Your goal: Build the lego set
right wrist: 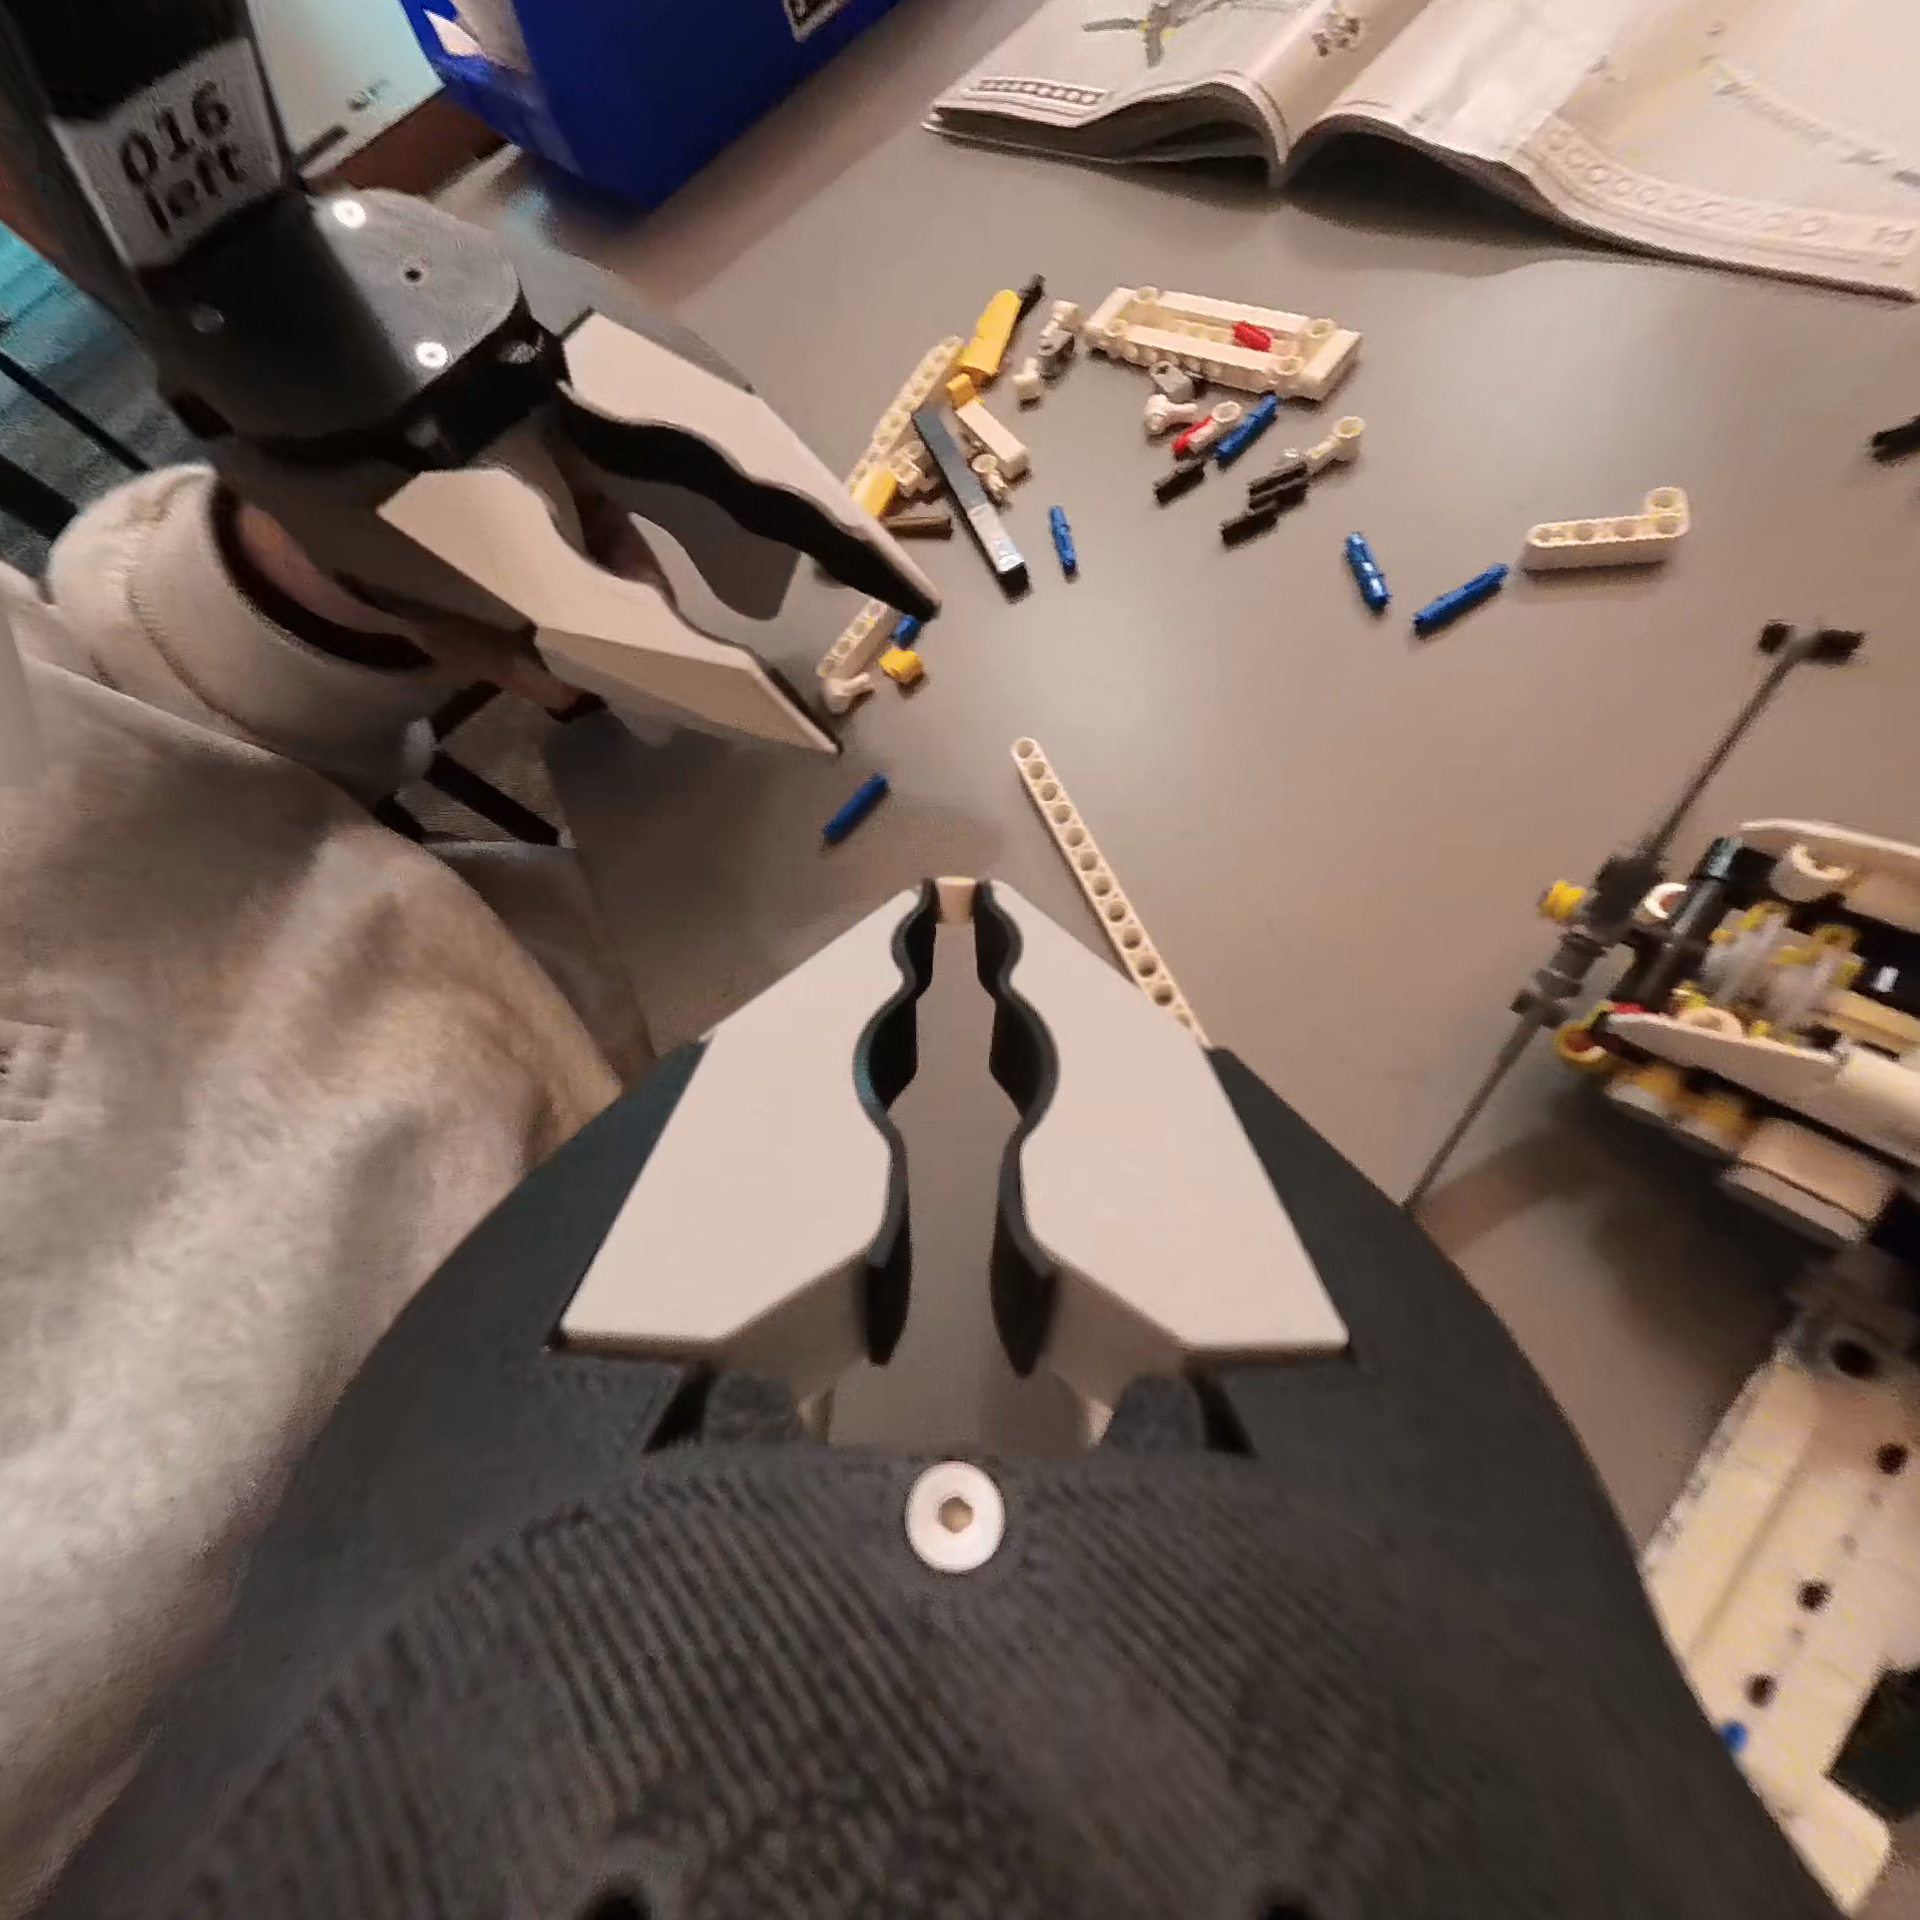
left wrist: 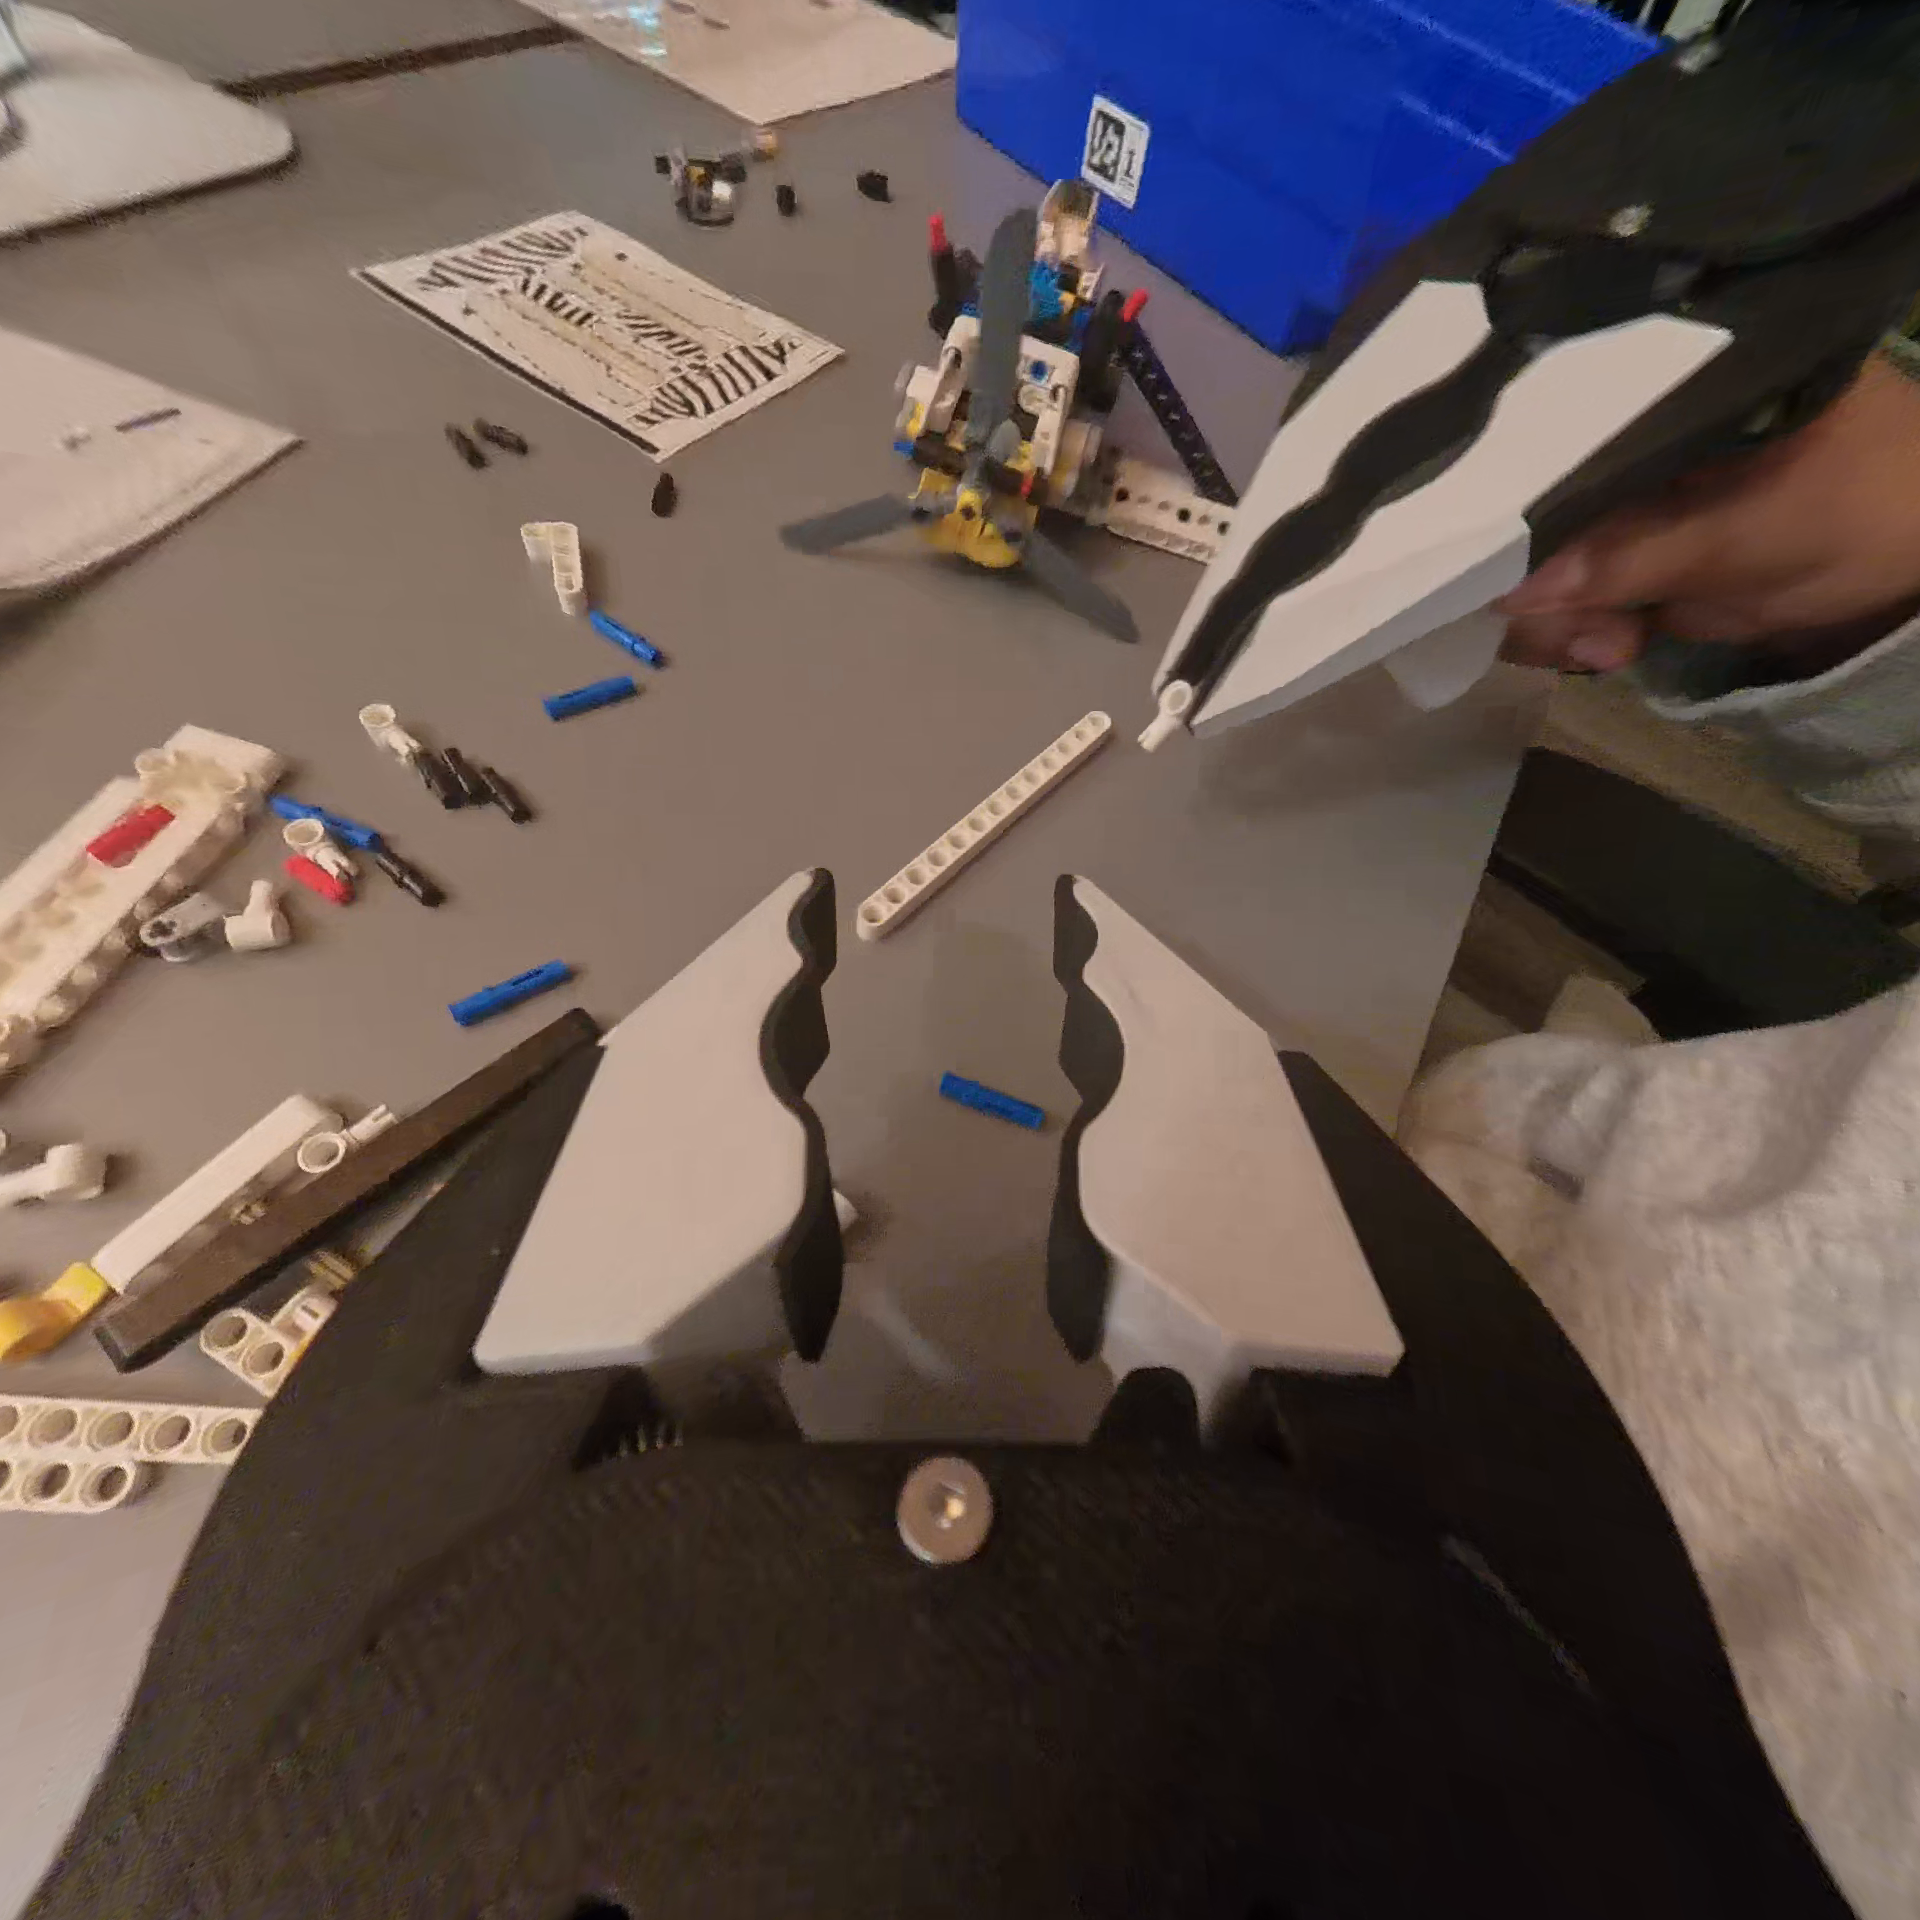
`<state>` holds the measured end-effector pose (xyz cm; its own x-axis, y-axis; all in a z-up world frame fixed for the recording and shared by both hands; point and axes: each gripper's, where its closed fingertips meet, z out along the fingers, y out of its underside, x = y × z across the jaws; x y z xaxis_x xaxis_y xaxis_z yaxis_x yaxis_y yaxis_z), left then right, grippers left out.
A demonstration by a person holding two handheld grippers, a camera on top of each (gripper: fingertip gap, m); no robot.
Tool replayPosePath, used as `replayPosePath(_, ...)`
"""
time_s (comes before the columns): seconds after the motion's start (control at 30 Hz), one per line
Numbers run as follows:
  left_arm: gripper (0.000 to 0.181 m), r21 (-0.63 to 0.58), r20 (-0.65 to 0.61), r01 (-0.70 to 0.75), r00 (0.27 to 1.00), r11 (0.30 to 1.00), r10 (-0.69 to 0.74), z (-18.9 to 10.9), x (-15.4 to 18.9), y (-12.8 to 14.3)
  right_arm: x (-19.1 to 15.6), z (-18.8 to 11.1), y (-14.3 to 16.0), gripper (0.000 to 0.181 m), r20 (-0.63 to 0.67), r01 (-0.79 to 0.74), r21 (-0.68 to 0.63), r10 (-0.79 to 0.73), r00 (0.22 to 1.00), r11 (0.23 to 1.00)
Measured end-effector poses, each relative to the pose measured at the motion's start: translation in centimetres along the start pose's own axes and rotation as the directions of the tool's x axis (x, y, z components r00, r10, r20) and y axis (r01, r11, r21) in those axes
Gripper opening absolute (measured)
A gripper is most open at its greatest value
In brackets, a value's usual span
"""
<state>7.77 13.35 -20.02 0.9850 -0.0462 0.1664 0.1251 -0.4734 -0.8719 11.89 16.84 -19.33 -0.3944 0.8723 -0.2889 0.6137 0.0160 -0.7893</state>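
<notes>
My left gripper (left wrist: pixel 943 891) is open and empty, low over the grey table, with a blue pin (left wrist: pixel 991 1101) on the table between its fingers. A long white beam (left wrist: pixel 985 825) lies just beyond its tips; it also shows in the right wrist view (right wrist: pixel 1101 894). My right gripper (right wrist: pixel 954 891) is shut on a small white connector piece (right wrist: pixel 954 896), seen in the left wrist view (left wrist: pixel 1166 717) at the tips of the right gripper (left wrist: pixel 1184 698), just past the beam's far end. The part-built plane model (left wrist: pixel 997 405) stands beyond, with grey propeller blades.
Loose blue, black, white and red pieces (left wrist: pixel 436 790) lie scattered at the left. A sticker sheet (left wrist: pixel 597 322) lies at the back, a blue bin (left wrist: pixel 1247 135) behind the model, an open instruction booklet (right wrist: pixel 1455 114) at the far side. The table edge (left wrist: pixel 1455 935) runs at the right. My right fingertips sit around 6 cm from my left ones.
</notes>
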Motion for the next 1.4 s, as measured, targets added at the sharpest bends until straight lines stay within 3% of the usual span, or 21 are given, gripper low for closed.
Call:
replayPosePath(0.13, 0.04, 0.019, -0.011, 0.043, 0.999, 0.999, -0.043, 0.7, -0.8, -1.5, 0.0, -1.3, -0.9, 0.006, -0.01, 0.051, 0.129, -0.05, 0.999, 0.99)
replayPosePath(0.33, 0.047, -0.104, 0.004, -0.049, 0.999, 0.993, 0.05, 3.2, -1.5, -1.1, -1.7, -3.7, -2.7, 0.005, 0.04, 0.063, 0.428, -0.089, 0.995, 0.902)
replayPosePath(0.57, 0.045, -0.202, -0.029, -0.078, 0.997, 0.976, 0.073, 4.6, -2.5, 0.1, -1.4, -4.3, -2.6, 0.005, -0.02, 0.114, 0.506, -0.12, 0.993, 0.855)
replayPosePath(0.77, 0.034, -0.255, -0.062, -0.1, 0.994, 0.962, 0.087, 5.4, -1.8, 1.5, -0.9, -4.4, -3.2, 0.005, 0.005, 0.076, 0.543, -0.093, 0.996, 0.837)
replayPosePath(1.0, 0.0, -0.259, -0.115, -0.093, 0.991, 0.961, 0.065, 4.9, -1.0, 1.7, -0.5, -4.0, -3.6, 0.005, 0.052, 0.024, 0.542, -0.062, 0.997, 0.84)
replayPosePath(1.23, 0.0, -0.307, -0.123, -0.103, 0.99, 0.946, 0.068, 2.7, -0.9, 3.0, -0.1, -3.5, -3.4, 0.005, 0.057, -0.003, 0.509, -0.03, 0.998, 0.861)
replayPosePath(1.4, 0.008, -0.308, -0.127, -0.124, 0.988, 0.943, 0.088, 1.1, -0.3, 3.8, 0.5, -1.7, -2.2, 0.005, 0.042, -0.053, 0.381, 0.039, 0.998, 0.923)
